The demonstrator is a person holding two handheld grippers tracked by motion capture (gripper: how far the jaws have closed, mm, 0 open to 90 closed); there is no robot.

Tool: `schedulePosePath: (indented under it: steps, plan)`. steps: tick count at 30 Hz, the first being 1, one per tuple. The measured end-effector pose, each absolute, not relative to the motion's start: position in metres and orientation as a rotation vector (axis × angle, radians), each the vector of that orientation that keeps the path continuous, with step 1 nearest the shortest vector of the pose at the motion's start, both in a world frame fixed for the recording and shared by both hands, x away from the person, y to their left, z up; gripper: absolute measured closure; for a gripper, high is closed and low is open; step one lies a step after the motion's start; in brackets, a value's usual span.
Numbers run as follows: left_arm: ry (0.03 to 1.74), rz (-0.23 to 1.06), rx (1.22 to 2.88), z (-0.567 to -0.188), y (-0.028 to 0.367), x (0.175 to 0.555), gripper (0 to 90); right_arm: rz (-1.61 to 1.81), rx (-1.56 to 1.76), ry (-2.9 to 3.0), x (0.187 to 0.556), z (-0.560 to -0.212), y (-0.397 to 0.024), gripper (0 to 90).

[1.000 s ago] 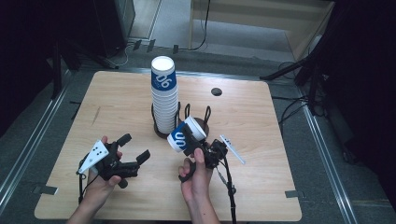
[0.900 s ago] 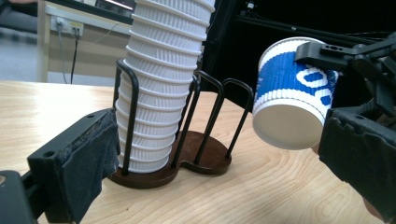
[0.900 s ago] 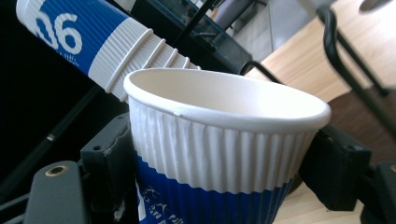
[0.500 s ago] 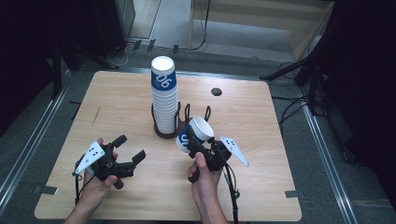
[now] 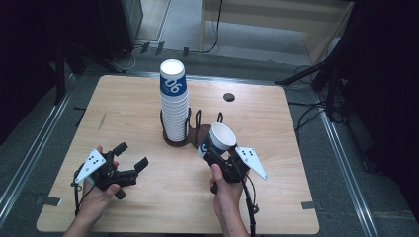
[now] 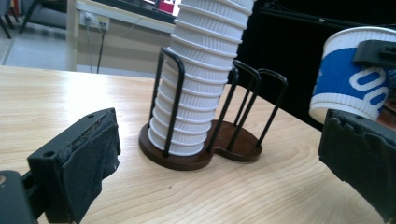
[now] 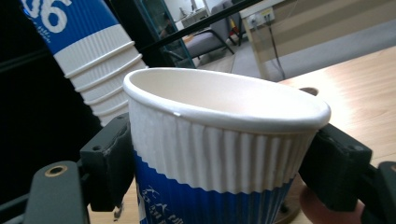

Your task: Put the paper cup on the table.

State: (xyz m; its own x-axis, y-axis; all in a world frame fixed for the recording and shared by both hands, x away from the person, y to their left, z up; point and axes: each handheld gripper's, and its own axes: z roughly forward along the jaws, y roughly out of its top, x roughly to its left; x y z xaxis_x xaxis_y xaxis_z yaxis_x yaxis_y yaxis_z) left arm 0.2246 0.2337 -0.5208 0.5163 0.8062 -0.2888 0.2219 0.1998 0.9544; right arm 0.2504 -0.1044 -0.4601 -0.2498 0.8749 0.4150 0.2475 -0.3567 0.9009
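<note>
Cup [image 5: 221, 138], a single blue-and-white paper one, is clamped between the jaws of the right gripper [image 5: 213, 152], mouth up and tilted, held off the table [image 5: 296, 197] just in front of the wire holder [image 5: 191, 132]. The step in hand is judged to be setting this cup into the holder's free slot or onto the stack; for that, the grip is best kept light so the ribbed wall is not crushed, and the cup levelled before it is lowered between the black wire loops. Beyond the gripper and to its left, the tall cup stack [image 5: 175, 101] leans slightly in the holder and could be knocked by a careless swing. The left gripper [image 5: 129, 160] rests low over the table, well apart, its jaws spread with nothing between them. A small dark hole [image 5: 229, 97] lies farther back.
</note>
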Motion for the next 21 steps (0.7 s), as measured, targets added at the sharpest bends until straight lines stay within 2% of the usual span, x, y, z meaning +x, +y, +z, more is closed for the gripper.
schedulePosePath:
  steps: [21]
  plan:
    - [1.115, 0.644, 1.323, -0.532, 0.271, 0.226, 0.0, 1.424, 1.344, 1.259, 0.268, -0.459, -0.160, 19.9]
